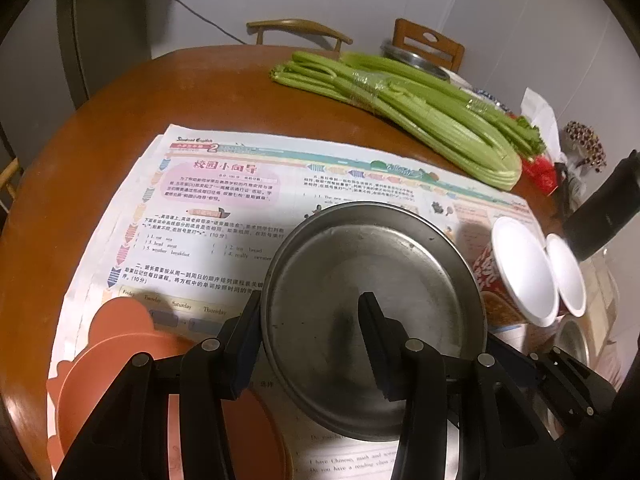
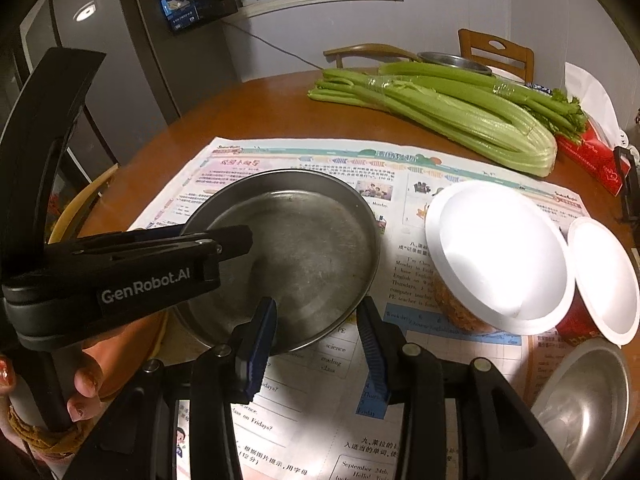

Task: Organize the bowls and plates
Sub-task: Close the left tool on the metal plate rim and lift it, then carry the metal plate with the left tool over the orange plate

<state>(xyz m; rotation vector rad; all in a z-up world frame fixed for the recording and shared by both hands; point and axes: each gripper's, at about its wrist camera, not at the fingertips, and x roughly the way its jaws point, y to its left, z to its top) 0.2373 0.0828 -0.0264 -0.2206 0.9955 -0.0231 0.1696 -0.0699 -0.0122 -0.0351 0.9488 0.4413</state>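
A round steel plate (image 1: 372, 280) is held tilted above the newspaper; it also shows in the right wrist view (image 2: 296, 248). My left gripper (image 1: 310, 320) is shut on the plate's left rim, one finger outside and one inside. My right gripper (image 2: 316, 320) is open and empty, its fingers straddling the plate's near rim without touching. Two orange plastic plates (image 1: 120, 360) lie at the lower left. Two instant-noodle bowls (image 2: 496, 264) with white bottoms lie tipped on the right. A steel bowl (image 2: 588, 400) sits at the lower right.
A newspaper (image 2: 400, 168) covers the round brown wooden table (image 1: 120, 100). A celery bunch (image 2: 460, 116) lies across the far side, with a red tissue box (image 2: 596, 156) and a steel pot (image 2: 452, 60) beyond. Chairs stand behind the table.
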